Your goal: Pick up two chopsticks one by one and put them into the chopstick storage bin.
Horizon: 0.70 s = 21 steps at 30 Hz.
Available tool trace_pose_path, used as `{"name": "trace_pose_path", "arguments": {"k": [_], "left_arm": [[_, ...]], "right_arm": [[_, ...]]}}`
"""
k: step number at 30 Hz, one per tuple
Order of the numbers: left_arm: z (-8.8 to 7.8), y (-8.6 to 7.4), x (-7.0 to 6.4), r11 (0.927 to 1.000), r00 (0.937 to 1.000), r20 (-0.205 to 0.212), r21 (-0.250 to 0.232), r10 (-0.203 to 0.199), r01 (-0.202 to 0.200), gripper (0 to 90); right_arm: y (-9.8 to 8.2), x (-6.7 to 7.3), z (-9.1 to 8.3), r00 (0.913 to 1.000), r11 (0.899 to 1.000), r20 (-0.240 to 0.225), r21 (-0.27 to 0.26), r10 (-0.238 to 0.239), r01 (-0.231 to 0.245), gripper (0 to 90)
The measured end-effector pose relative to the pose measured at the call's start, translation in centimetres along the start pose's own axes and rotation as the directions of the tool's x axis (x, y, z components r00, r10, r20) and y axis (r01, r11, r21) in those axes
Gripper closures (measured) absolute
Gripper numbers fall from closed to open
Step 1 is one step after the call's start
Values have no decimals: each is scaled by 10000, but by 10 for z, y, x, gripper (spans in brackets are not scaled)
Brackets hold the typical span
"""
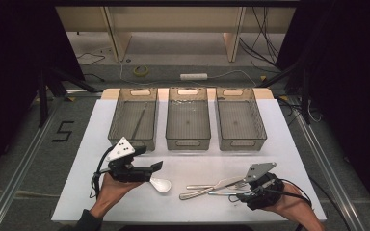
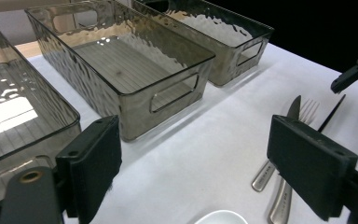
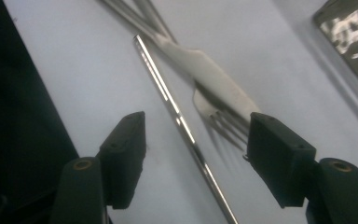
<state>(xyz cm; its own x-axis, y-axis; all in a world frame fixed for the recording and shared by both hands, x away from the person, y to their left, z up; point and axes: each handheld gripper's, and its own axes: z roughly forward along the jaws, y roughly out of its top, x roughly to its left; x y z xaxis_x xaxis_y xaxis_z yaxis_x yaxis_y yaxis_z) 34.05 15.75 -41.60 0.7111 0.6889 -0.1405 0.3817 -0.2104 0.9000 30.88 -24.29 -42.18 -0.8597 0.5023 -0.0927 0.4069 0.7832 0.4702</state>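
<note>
A white spoon (image 1: 160, 184) lies on the white table (image 1: 197, 161), its bowl just below and beside my left gripper (image 1: 154, 169), which is open and empty. In the left gripper view the spoon's rim (image 2: 221, 217) shows at the bottom between the wide jaws of the left gripper (image 2: 198, 140). A knife (image 1: 207, 190), a fork (image 1: 221, 184) and a thin metal rod (image 1: 221, 193) lie crossed at the front right. My right gripper (image 1: 243, 188) is low over their ends. In the right gripper view the right gripper (image 3: 198, 135) is open, with the rod (image 3: 177, 116) between the jaws and the fork tines (image 3: 226, 123) by the right pad.
Three clear ribbed bins stand in a row at the back: the left bin (image 1: 117, 115) holds a thin stick, while the middle bin (image 1: 188, 120) and right bin (image 1: 241, 120) look empty. Beyond the table's far edge are cables and a power strip (image 1: 193, 76) on the floor.
</note>
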Motion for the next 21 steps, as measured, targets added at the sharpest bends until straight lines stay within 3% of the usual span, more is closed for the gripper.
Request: {"name": "trace_pose_path", "arguments": {"k": [7, 15, 21], "left_arm": [[-3, -3, -7, 9998, 9998, 145, 70, 158, -159, 168], [-7, -6, -11, 9998, 9996, 223, -43, 189, -188, 165], [-6, -7, -14, 9997, 9993, 300, 56, 221, -222, 165]], "right_arm": [[6, 0, 13, 9985, 9950, -312, 879, -448, 474, 479], [11, 0, 27, 9959, 9796, -392, 1812, -810, 868, 555], [10, -3, 34, 9942, 9701, -402, 2185, -994, 1059, 617]]}}
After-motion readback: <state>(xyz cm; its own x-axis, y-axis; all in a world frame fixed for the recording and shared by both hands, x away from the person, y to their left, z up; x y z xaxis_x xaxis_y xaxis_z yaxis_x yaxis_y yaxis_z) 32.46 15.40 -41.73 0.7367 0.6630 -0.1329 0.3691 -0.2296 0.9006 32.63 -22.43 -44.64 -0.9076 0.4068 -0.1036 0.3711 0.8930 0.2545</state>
